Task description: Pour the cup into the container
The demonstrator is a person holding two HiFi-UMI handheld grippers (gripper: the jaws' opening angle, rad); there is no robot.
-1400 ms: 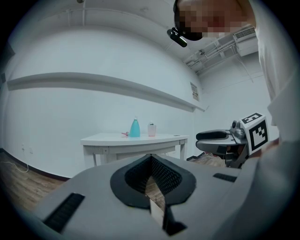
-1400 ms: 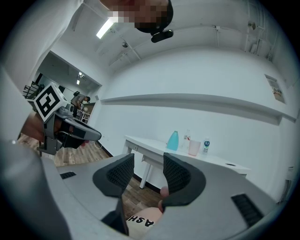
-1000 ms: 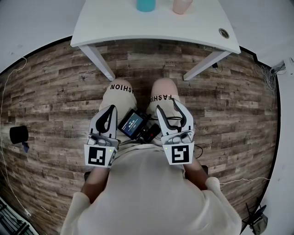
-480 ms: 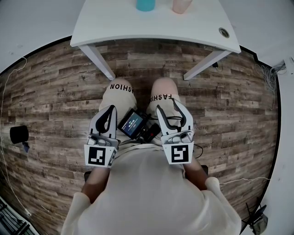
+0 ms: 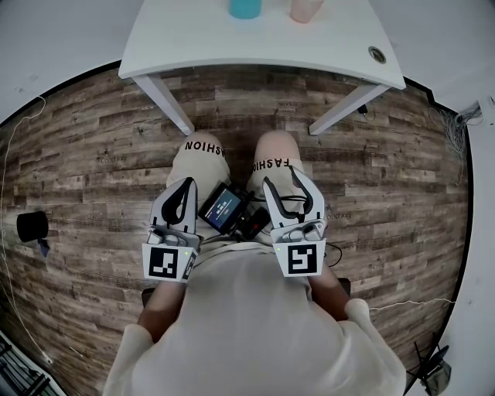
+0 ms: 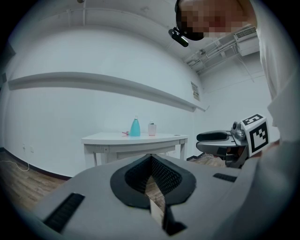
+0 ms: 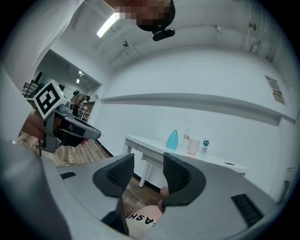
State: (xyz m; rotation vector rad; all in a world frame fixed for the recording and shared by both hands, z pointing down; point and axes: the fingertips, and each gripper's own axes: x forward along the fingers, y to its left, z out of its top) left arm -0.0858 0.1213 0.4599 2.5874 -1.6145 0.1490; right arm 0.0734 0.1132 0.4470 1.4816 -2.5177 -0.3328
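- Two hand-held grippers, near: left hand-held gripper (image 5: 186, 184) closed, empty; right hand-held gripper (image 5: 285, 181) parted, empty.
- One pink cup (image 5: 306, 9) on far worktop (image 5: 255, 46), just right of one teal bottle (image 5: 246, 8).

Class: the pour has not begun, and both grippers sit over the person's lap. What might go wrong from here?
1. The pink cup stands close beside the teal container and a small bottle, so a reaching gripper may knock one over.
2. The container seems to narrow at its top, so the pour may spill.
3. The left gripper has its jaws together and must open before it can steady anything.
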